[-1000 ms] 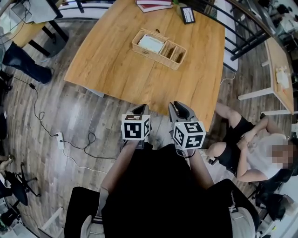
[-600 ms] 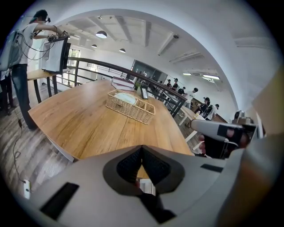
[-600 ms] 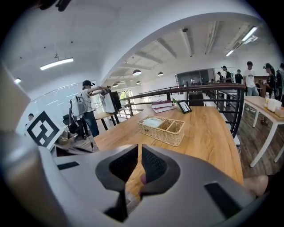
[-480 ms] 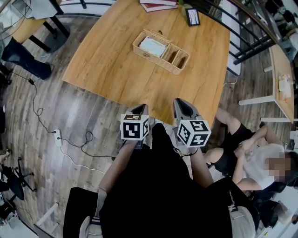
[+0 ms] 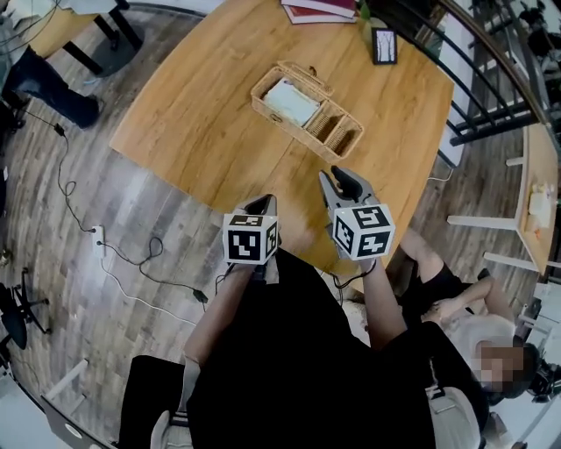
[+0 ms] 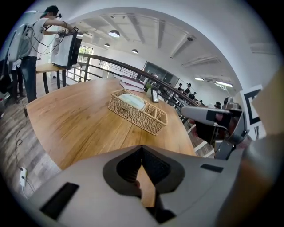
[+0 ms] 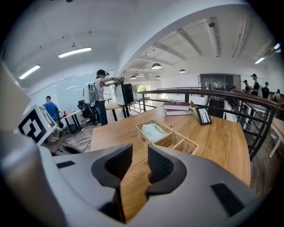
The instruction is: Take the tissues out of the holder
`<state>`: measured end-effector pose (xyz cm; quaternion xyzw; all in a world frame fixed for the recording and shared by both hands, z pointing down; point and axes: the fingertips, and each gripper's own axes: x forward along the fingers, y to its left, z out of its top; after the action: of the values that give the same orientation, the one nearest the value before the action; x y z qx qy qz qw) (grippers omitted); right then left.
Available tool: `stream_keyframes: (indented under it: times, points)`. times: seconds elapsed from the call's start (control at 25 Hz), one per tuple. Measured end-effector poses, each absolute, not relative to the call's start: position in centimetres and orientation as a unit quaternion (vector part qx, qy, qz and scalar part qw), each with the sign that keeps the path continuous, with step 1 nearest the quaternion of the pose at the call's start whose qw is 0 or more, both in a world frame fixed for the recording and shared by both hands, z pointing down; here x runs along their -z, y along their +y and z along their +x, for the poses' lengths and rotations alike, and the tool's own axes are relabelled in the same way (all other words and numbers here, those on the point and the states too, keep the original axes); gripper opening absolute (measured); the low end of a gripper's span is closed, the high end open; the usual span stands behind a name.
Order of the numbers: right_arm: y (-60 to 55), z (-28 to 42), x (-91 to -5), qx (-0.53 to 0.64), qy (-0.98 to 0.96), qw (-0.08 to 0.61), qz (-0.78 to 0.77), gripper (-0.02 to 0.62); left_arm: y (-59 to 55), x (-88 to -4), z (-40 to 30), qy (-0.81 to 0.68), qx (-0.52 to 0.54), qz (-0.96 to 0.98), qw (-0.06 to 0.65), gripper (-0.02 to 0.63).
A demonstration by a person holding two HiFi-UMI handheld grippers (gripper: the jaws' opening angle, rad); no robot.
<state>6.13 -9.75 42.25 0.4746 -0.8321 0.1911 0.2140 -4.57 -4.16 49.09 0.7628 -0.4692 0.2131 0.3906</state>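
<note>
A wicker holder (image 5: pixel 307 110) stands on the far half of the wooden table (image 5: pixel 202 123), with white tissues (image 5: pixel 290 101) lying in its large left compartment. Both grippers hover near the table's front edge, well short of the holder. My left gripper (image 5: pixel 261 207) is shut with nothing in it; in the left gripper view its tips (image 6: pixel 142 148) meet below the holder (image 6: pixel 137 116) and the tissues (image 6: pixel 132 100). My right gripper (image 5: pixel 344 182) has its jaws opening, a narrow gap (image 7: pixel 140 155) with nothing between them, and it faces the holder (image 7: pixel 171 139) and tissues (image 7: pixel 154 131).
Books (image 5: pixel 320 9) and a small framed picture (image 5: pixel 384 46) sit at the table's far edge. A person (image 5: pixel 456 307) sits right of the table's near corner. A power strip with cables (image 5: pixel 96 238) lies on the floor at left. A railing (image 5: pixel 495 83) runs behind the table.
Both grippers have come forward, from over the floor to the table's near edge. The right one has come further and is over the tabletop. The holder looks nearer.
</note>
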Motion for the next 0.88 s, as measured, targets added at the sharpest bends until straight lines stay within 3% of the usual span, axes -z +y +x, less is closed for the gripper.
stream_keyframes:
  times: [0.88]
  points:
    - [-25.4, 2.4, -47.4, -0.138, -0.871, 0.317, 0.348, 0.221, -11.5, -53.2, -5.4, -0.534, -0.192, 0.699, 0.436, 0.012]
